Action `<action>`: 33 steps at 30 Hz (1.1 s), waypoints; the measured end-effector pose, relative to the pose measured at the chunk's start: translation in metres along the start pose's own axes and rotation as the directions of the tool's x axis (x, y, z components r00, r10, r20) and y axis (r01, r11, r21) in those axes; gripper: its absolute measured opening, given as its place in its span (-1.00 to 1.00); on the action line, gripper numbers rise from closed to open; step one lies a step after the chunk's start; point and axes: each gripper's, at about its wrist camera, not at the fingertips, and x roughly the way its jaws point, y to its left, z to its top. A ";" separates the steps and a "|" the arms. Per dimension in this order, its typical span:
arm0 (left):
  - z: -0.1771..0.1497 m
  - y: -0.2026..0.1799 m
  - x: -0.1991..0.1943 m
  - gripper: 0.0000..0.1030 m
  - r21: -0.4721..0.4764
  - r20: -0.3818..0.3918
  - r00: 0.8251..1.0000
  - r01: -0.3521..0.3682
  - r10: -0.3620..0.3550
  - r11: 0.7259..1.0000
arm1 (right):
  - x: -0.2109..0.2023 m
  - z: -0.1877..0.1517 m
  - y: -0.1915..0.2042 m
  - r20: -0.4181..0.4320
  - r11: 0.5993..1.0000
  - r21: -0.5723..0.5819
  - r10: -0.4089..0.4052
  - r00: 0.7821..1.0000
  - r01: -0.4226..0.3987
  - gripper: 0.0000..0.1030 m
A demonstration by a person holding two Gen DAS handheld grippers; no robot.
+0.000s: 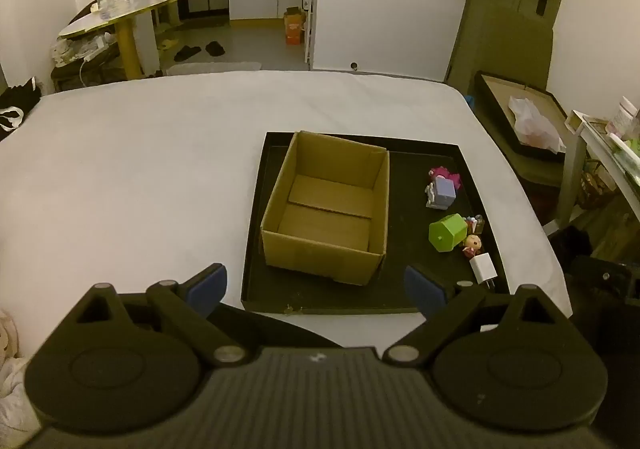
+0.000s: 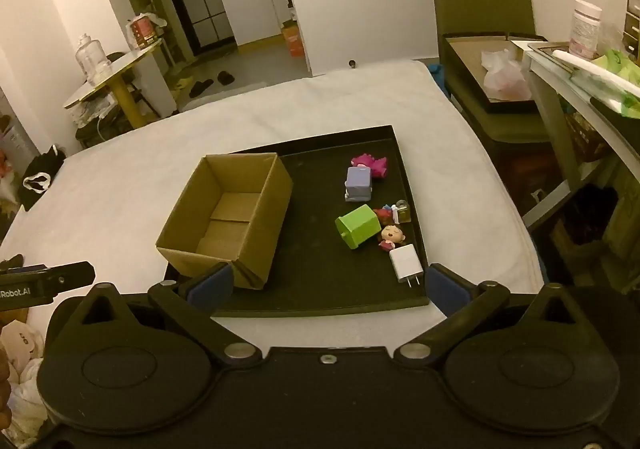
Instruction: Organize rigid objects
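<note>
Left gripper (image 1: pixel 316 285) and right gripper (image 2: pixel 327 285) hung spread, holding nothing, above the tray (image 2: pixel 320 289); cardboard box (image 2: pixel 224 217) stood left of 6 small objects.

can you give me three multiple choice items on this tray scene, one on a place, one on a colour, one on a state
1. Where does the white charger lie?
A. inside the cardboard box
B. on the black tray, at the near end of the row of small things
C. on the white sheet beside the tray

2. What colour is the block lying next to the little doll?
A. green
B. orange
C. black

3. What state is the cardboard box in?
A. taped shut
B. open and full of toys
C. open with nothing inside

Answers:
1. B, the charger rests on the black tray, nearer its front edge than the other small things.
2. A, the block's faces are bright green in both views.
3. C, the box's bare floor shows from above, with all toys outside on the tray.
</note>
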 end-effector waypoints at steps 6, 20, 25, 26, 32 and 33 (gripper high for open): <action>0.001 0.001 -0.002 0.84 0.007 0.004 1.000 0.005 -0.005 1.000 | 0.000 0.001 0.001 -0.008 1.000 0.004 -0.007 1.000 0.008 1.00; 0.001 -0.002 -0.001 0.84 0.024 -0.002 1.000 -0.006 0.006 1.000 | -0.002 0.002 0.005 0.000 1.000 -0.013 0.000 1.000 0.000 1.00; 0.000 -0.002 0.001 0.84 0.025 -0.003 1.000 -0.005 0.005 1.000 | -0.001 0.003 0.005 -0.001 1.000 -0.011 -0.005 1.000 0.004 1.00; 0.000 -0.002 0.001 0.84 0.026 -0.002 1.000 -0.005 0.005 1.000 | -0.001 0.003 0.004 -0.001 1.000 -0.010 -0.005 1.000 0.005 1.00; 0.000 -0.003 0.000 0.84 0.027 -0.002 1.000 -0.005 0.005 1.000 | 0.000 0.003 0.003 -0.001 1.000 -0.011 -0.008 1.000 0.008 1.00; 0.000 -0.003 0.000 0.84 0.028 -0.003 1.000 -0.005 0.005 1.000 | 0.000 0.002 0.004 -0.001 1.000 -0.011 -0.011 1.000 0.011 1.00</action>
